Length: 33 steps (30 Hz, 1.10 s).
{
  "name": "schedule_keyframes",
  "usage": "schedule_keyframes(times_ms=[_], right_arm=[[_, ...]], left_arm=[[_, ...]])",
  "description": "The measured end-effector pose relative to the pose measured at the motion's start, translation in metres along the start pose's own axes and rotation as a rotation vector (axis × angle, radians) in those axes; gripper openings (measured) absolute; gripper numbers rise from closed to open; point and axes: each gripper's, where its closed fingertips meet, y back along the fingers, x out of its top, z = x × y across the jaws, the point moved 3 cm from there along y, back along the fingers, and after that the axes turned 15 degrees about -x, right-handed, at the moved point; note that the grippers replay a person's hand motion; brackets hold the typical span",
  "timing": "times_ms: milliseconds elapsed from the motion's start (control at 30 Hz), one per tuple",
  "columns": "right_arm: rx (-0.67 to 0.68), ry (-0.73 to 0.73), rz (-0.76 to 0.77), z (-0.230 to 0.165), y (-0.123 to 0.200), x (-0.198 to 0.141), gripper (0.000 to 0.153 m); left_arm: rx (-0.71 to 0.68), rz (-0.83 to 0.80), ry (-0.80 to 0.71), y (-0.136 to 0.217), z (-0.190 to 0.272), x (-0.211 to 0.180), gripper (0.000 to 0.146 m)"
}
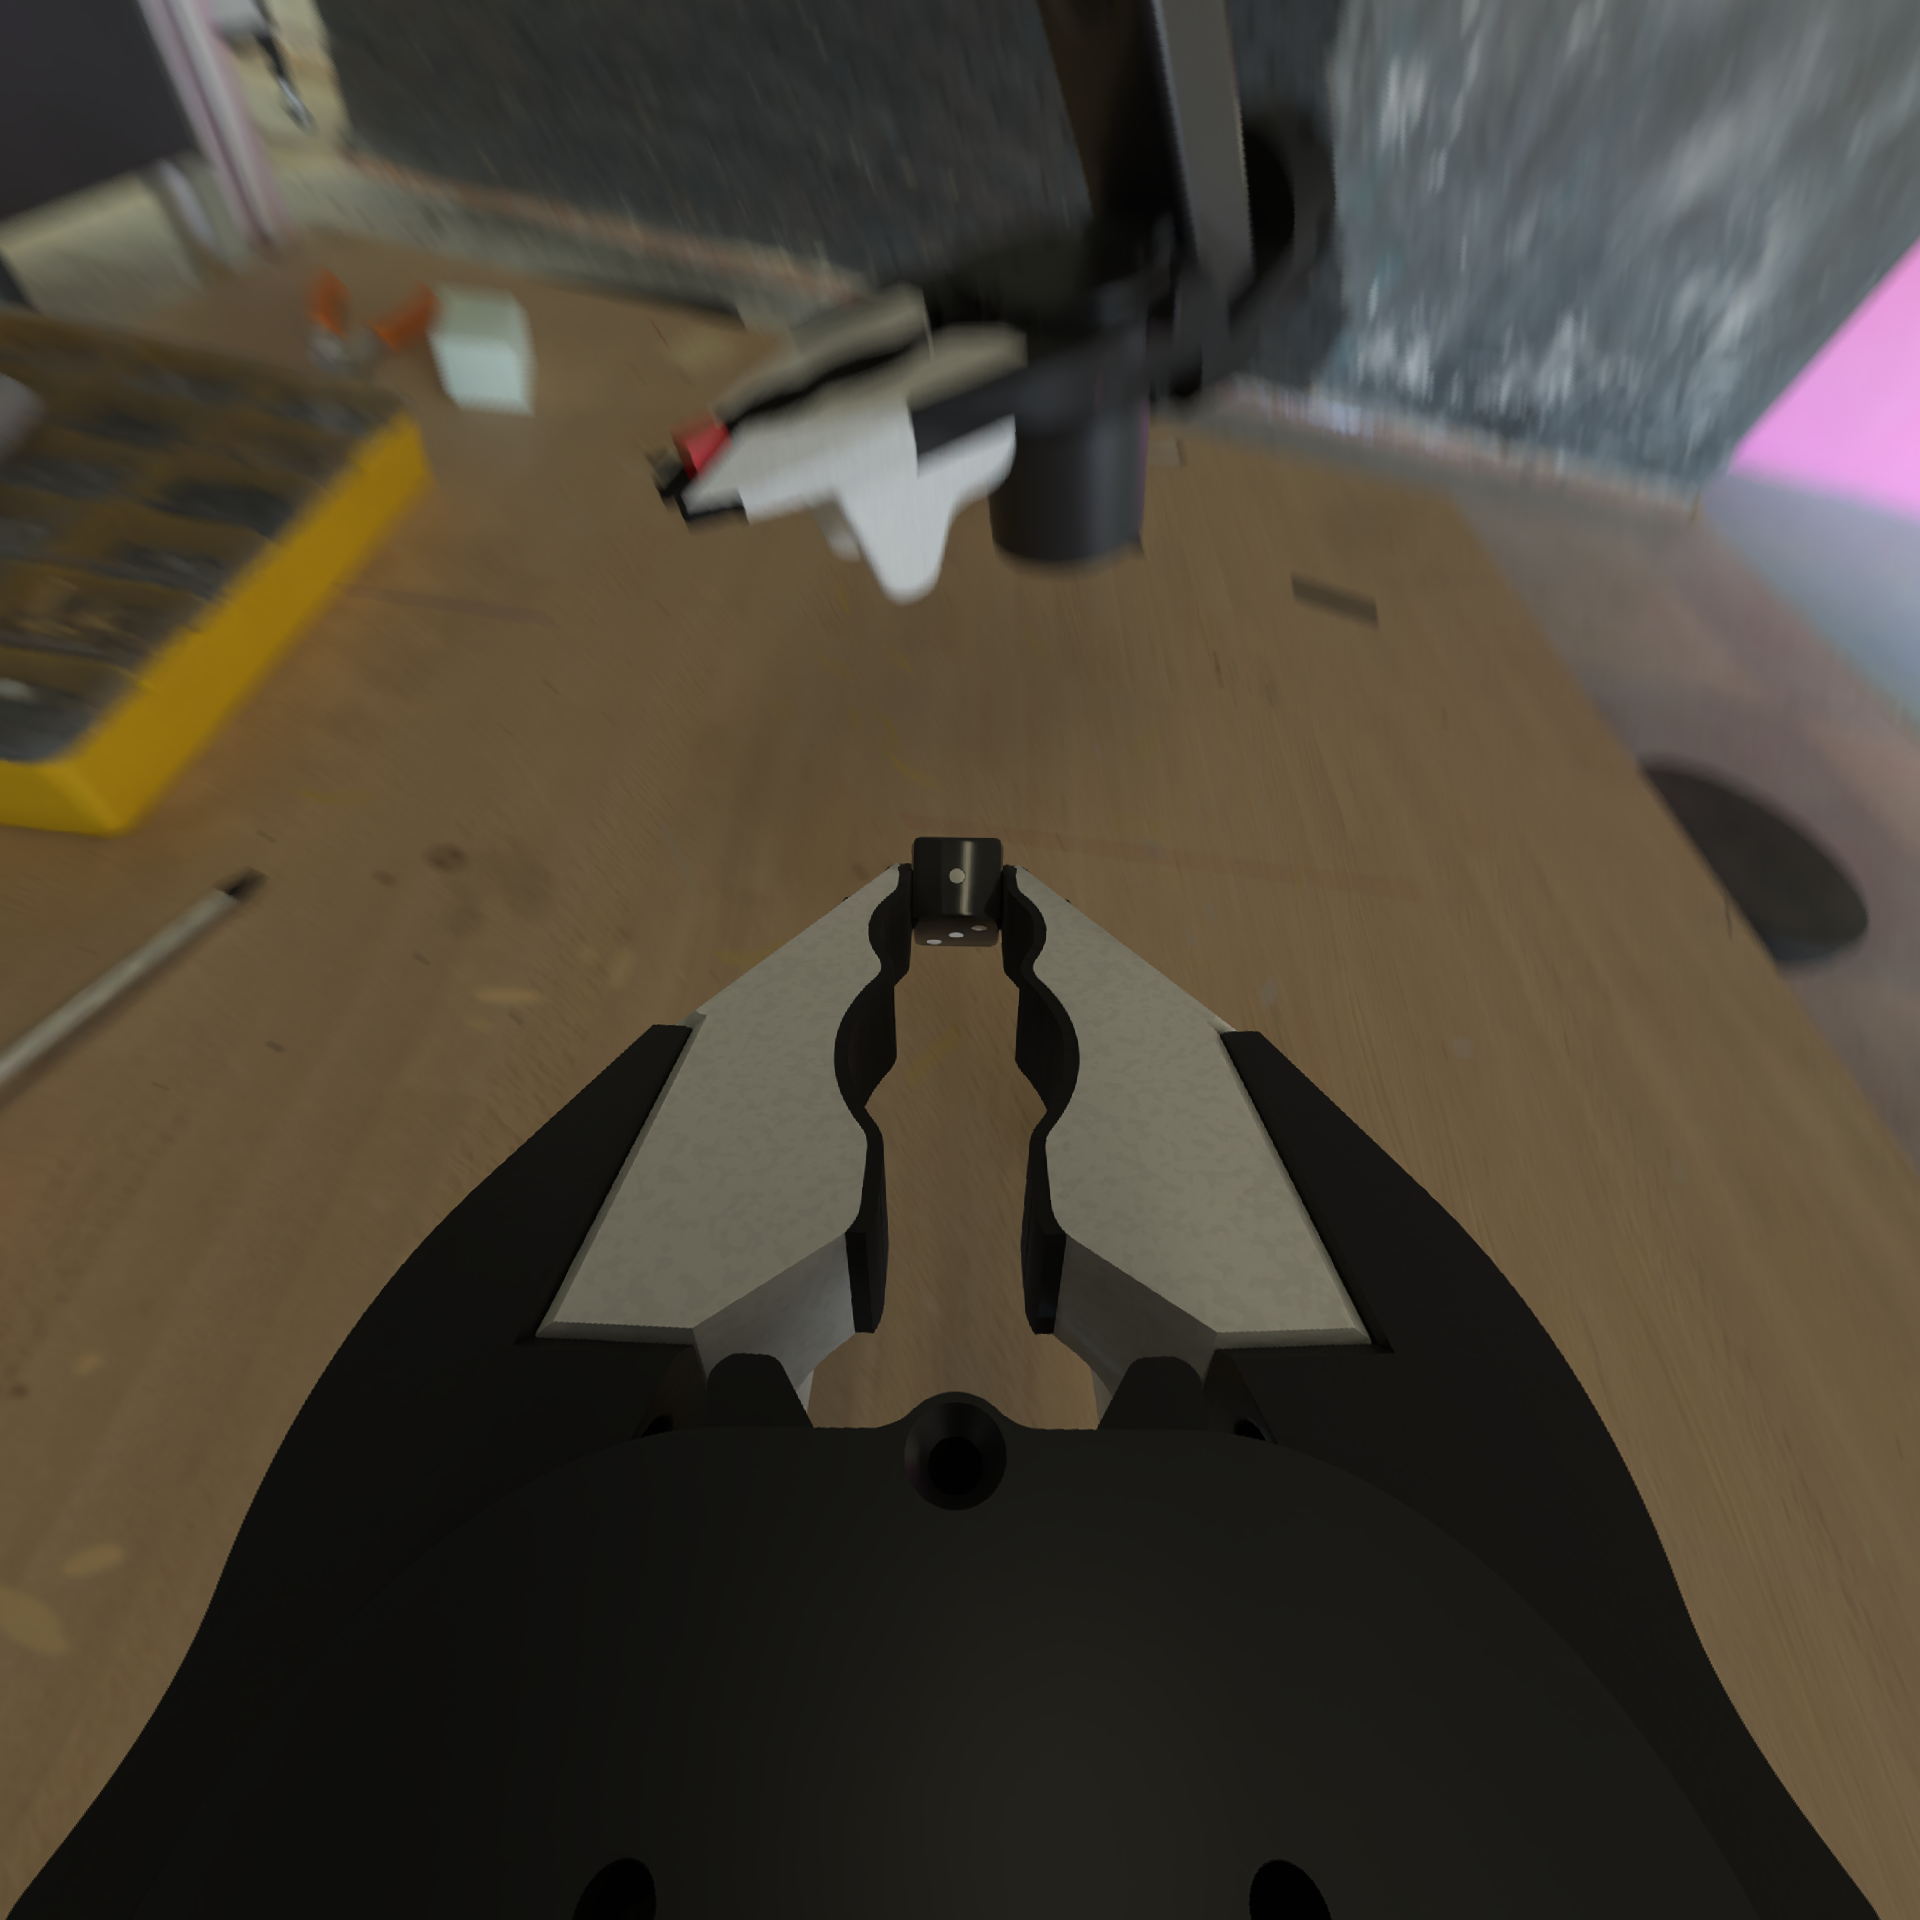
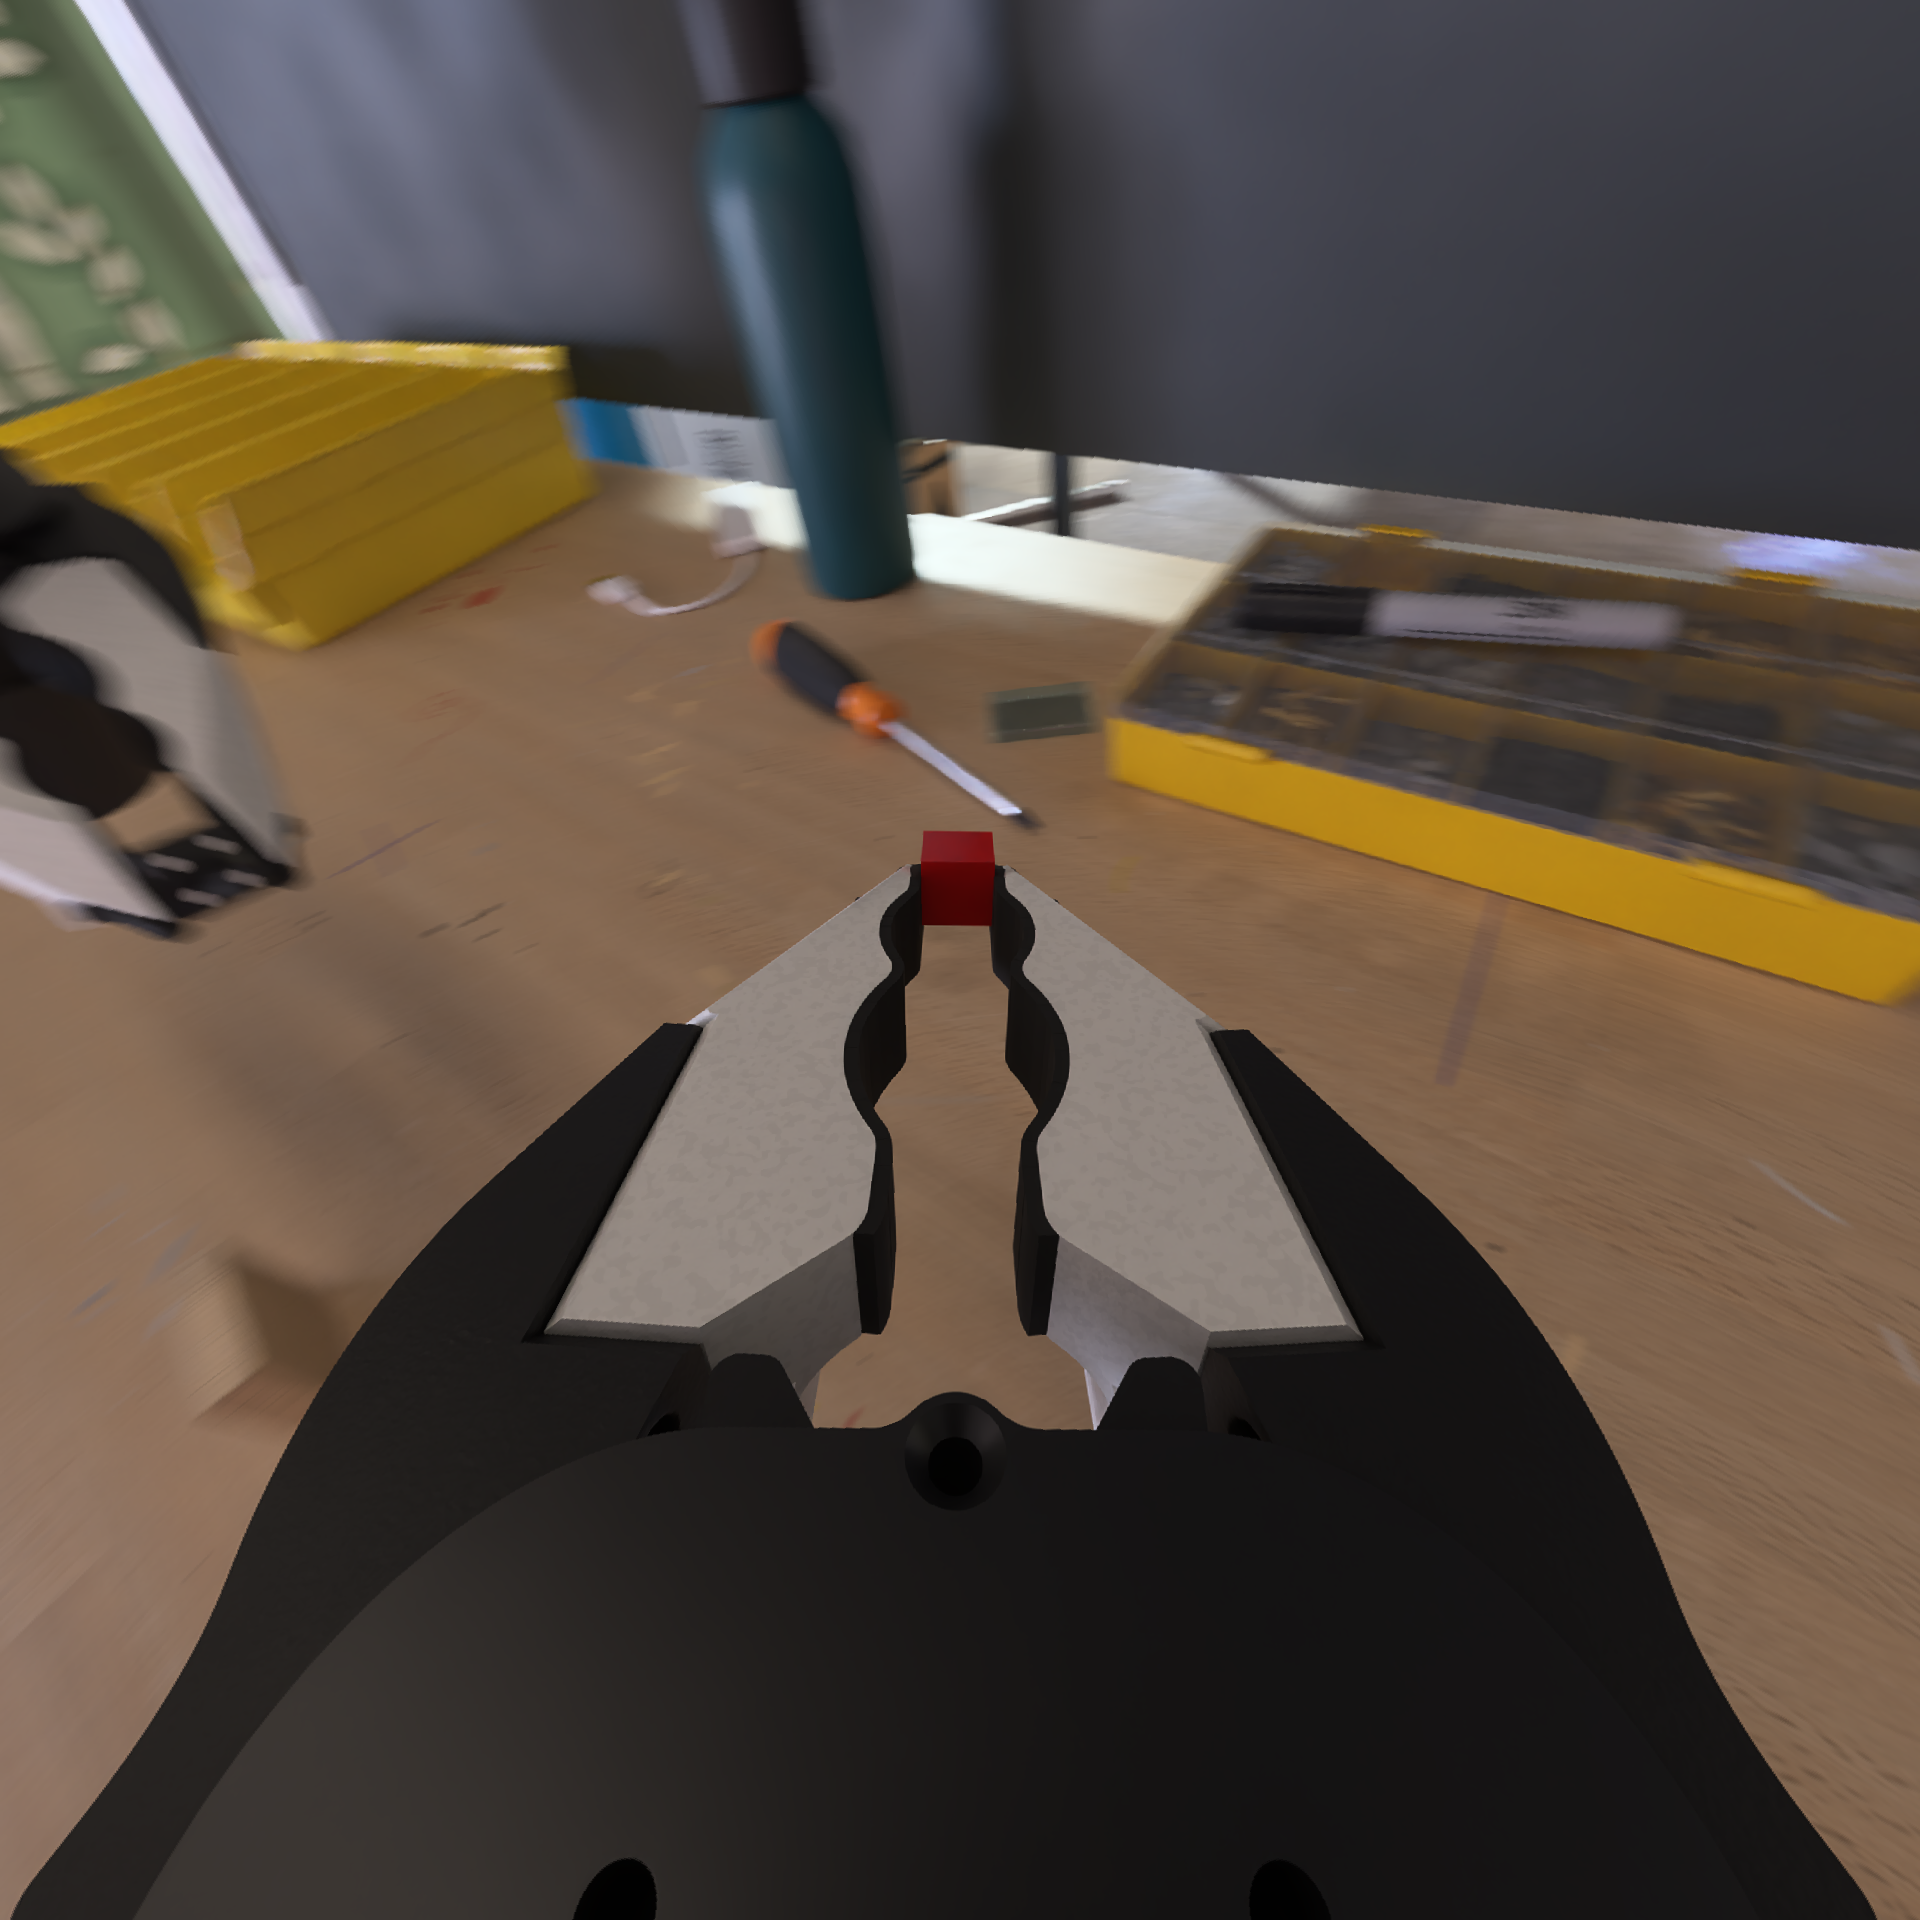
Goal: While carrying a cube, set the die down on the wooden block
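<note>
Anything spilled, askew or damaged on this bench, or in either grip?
Nothing stands out. The left gripper holds the black die squarely at its fingertips, and the right gripper holds the red cube likewise. The screwdriver lies loose on the table, and nothing has spilled.

Even, moderate lighting in both views; no harsh glare. Sharp focus on near gripper bodies, on the die (image 1: 957, 891) and the cube (image 2: 957, 878). Strong smear across the background, streaked outward from centre. Table (image 1: 1195, 1039) grain blurred into radial lines. Far gripper (image 1: 831, 457) smeared, edges doubled. Organizer (image 2: 1507, 769) and screwdriver (image 2: 883, 717) soft. Bottle (image 2: 810, 343) stretched and leaning, wide-angle distortion toward edges. Bright strip of light on table behind bottle. Soft, diffuse shadows on table at left in right wrist view. Saturated pink patch (image 1: 1839, 384) at right edge of left wrist view.
</note>
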Motion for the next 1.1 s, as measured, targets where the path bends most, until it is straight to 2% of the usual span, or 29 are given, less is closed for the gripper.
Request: schedule_keyframes(times_ms=[133,267,367,433,500,567,700,1100], right_arm=[[0.281,0.14,-0.084,-0.057,0.043,-0.019,0.012],[0.334,0.138,-0.073,-0.081,0.07,-0.046,0.012],[0.294,0.091,-0.055,-0.075,0.078,-0.058,0.012],[0.257,0.054,-0.019,-0.067,0.081,-0.057,0.012],[0.249,-0.031,0.054,-0.057,0.082,-0.052,0.011],[0.257,-0.1,0.072,-0.048,0.082,-0.049,0.011],[0.239,-0.145,0.069,-0.039,0.079,-0.048,0.011],[0.24,-0.014,0.034,-0.052,0.076,-0.058,0.011]], left_arm=[[-0.048,-0.223,-0.017,-0.021,0.03,-0.043,0.016],[-0.085,-0.35,-0.06,-0.044,0.04,-0.072,0.016],[-0.142,-0.382,-0.045,-0.053,0.044,-0.076,0.016],[-0.152,-0.383,-0.039,-0.055,0.043,-0.079,0.038],[-0.135,-0.407,-0.046,-0.056,0.041,-0.082,0.046],[-0.111,-0.434,-0.059,-0.056,0.039,-0.086,0.047],[-0.085,-0.484,-0.071,-0.054,0.034,-0.092,0.046],[-0.118,-0.513,-0.12,-0.066,0.036,-0.1,0.044]])
